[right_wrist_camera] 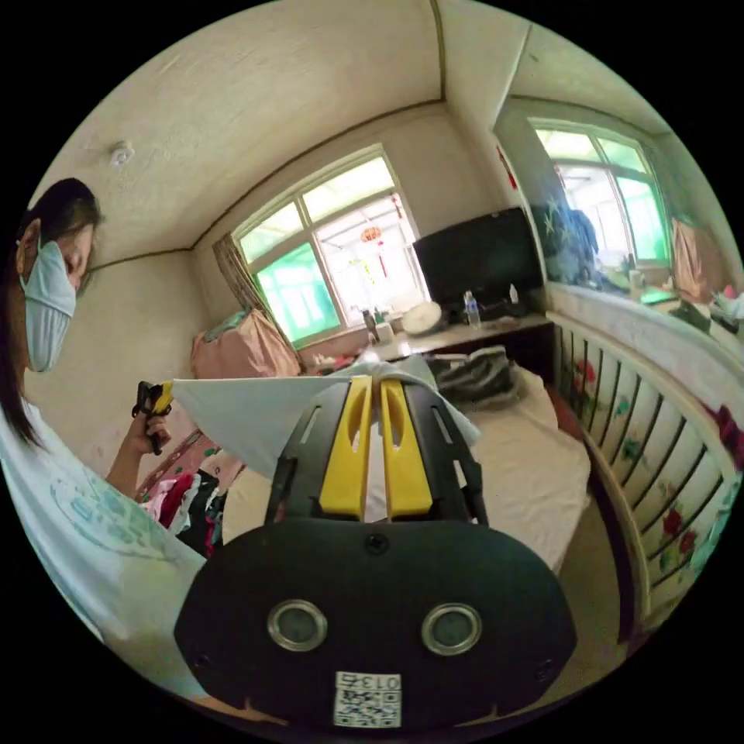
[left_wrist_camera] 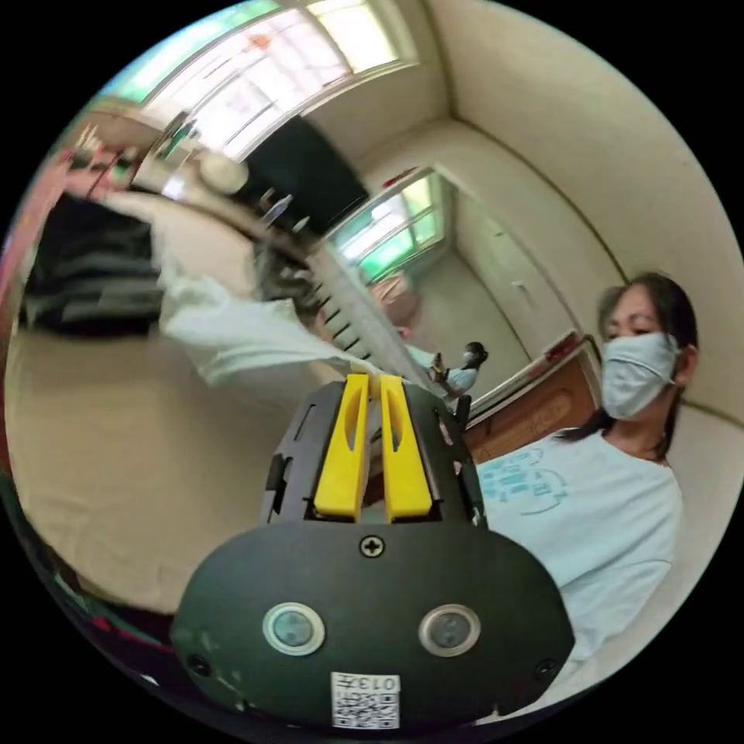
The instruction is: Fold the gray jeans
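Observation:
A pale white garment [right_wrist_camera: 248, 418] hangs stretched in the air between both grippers, above the bed. My right gripper [right_wrist_camera: 373, 381] is shut on one corner of it, yellow jaws pressed together. The left gripper [right_wrist_camera: 159, 399] shows at the garment's other end, held in a hand. In the left gripper view, my left gripper [left_wrist_camera: 373, 380] is shut on the same pale garment [left_wrist_camera: 232, 333], which trails away toward the bed. A grey and dark folded bundle [right_wrist_camera: 473, 380] lies at the bed's far end; I cannot tell if it is the jeans. The same bundle [left_wrist_camera: 85, 271] appears blurred.
The bed [right_wrist_camera: 527, 473] has a beige sheet and a railed footboard [right_wrist_camera: 651, 434] along one side. Colourful clothes [right_wrist_camera: 186, 496] are piled by the person's side. A desk with a television [right_wrist_camera: 477, 260] stands under the window. Another person [left_wrist_camera: 465, 368] sits in a far doorway.

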